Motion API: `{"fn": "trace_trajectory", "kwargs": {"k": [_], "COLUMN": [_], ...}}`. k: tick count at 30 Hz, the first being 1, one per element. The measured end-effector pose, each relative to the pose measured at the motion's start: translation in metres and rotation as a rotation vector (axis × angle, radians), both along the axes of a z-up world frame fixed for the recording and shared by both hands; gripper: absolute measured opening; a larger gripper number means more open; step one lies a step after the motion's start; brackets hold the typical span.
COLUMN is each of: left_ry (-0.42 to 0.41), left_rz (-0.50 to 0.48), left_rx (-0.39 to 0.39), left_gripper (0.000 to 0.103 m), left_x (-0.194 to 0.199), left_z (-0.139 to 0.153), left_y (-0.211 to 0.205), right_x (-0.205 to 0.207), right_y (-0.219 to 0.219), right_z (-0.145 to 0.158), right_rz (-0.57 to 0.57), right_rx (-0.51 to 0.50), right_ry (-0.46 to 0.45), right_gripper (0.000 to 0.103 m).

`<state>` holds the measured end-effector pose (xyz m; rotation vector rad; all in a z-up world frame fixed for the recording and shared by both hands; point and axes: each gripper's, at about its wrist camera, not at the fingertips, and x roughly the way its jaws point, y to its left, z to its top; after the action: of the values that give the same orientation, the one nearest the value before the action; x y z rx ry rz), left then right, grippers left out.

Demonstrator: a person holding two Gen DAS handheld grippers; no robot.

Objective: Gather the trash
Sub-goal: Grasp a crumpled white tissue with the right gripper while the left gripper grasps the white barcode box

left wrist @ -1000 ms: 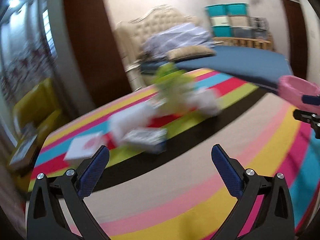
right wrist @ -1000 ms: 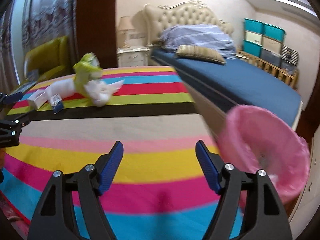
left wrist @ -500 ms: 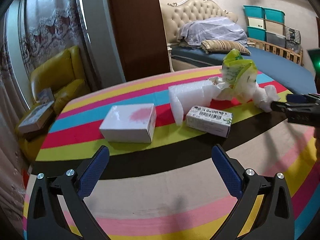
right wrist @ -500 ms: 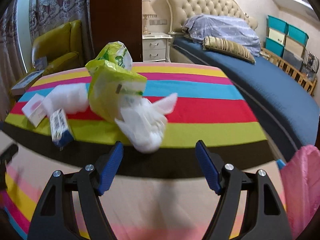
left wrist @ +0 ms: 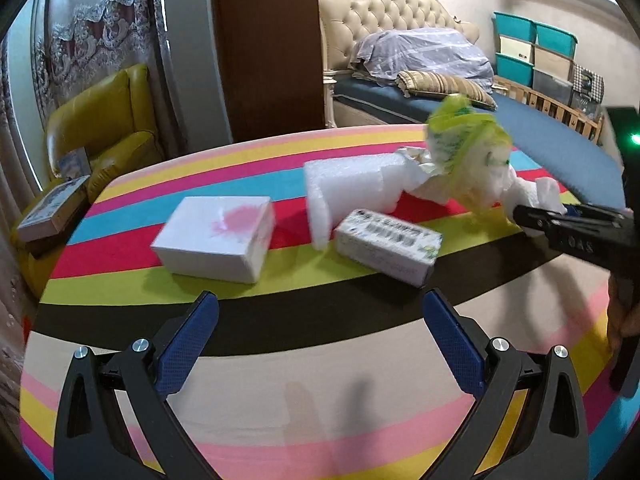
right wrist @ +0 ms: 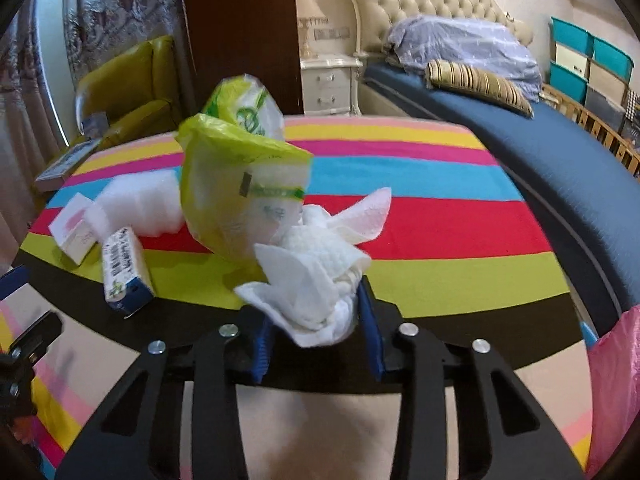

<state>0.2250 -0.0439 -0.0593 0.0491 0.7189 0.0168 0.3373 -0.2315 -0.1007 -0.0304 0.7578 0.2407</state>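
Since the earlier frame, your right gripper (right wrist: 316, 328) has reached the crumpled tissue (right wrist: 316, 280) beside the green bag (right wrist: 240, 196); its jaws are closing around it. Left gripper (left wrist: 320, 336) hangs spread, empty. Nothing binned yet.

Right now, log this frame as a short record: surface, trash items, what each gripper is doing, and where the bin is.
surface: striped rug
trash items: white box, foam sheet, small carton, green plastic bag, crumpled paper towel
left gripper: open, nothing between its jaws, short of the boxes
right gripper: jaws closing, crumpled paper towel between them, pads against it
bin: pink bag at the right edge of the right wrist view
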Motion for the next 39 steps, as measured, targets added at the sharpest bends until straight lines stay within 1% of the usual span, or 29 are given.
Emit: {"fn": "trace_trajectory", "kwargs": {"k": [3,7,10,12,16,18,22,25,27,31,35,37,39], "left_ry": [0.016,0.032,0.031,0.040,0.036,0.041,0.067,0.101,0.126,0.106,0.073,0.052,0.041], "left_rz": [-0.011,-0.006,0.015,0.019,0.077,0.123,0.172,0.198,0.202,0.220,0.224,0.211,0.183], "left_rx": [-0.021,-0.040,-0.050,-0.059,-0.068,-0.053,-0.021,0.025,0.021,0.009,-0.006,-0.033,-0.044], "left_gripper": [0.096,0.096,0.096,0.096,0.096,0.096,0.096,0.096,0.096,0.096,0.096,0.096,0.096], "left_x": [0.008,0.020,0.026,0.029,0.041,0.052,0.077,0.093,0.096,0.074,0.040,0.029,0.027], "left_z": [-0.002,-0.008,-0.011,-0.012,-0.009,-0.007,-0.009,-0.014,-0.016,-0.014,-0.012,-0.009,-0.007], "left_y": [-0.012,-0.025,-0.032,-0.035,-0.039,-0.044,-0.055,-0.058,-0.053,-0.033,-0.006,0.004,0.005], "right_x": [-0.016,-0.032,-0.037,-0.038,-0.039,-0.042,-0.046,-0.044,-0.046,-0.045,-0.043,-0.043,-0.042], "right_y": [-0.007,-0.024,-0.035,-0.039,-0.039,-0.038,-0.044,-0.049,-0.047,-0.049,-0.047,-0.046,-0.044], "right_z": [0.004,0.005,0.008,0.008,0.008,0.009,0.010,0.010,0.010,0.010,0.010,0.009,0.009], "right_rz": [-0.005,-0.059,-0.112,-0.134,-0.142,-0.146,-0.155,-0.159,-0.161,-0.165,-0.165,-0.164,-0.163], "right_rx": [-0.011,-0.029,-0.001,-0.008,-0.024,-0.031,-0.017,0.000,0.007,0.021,0.019,0.011,0.003], "right_ry": [-0.034,-0.070,-0.101,-0.105,-0.118,-0.129,-0.145,-0.136,-0.133,-0.131,-0.128,-0.130,-0.131], "right_gripper": [0.035,0.035,0.035,0.035,0.035,0.035,0.035,0.035,0.035,0.035,0.035,0.035,0.036]}}
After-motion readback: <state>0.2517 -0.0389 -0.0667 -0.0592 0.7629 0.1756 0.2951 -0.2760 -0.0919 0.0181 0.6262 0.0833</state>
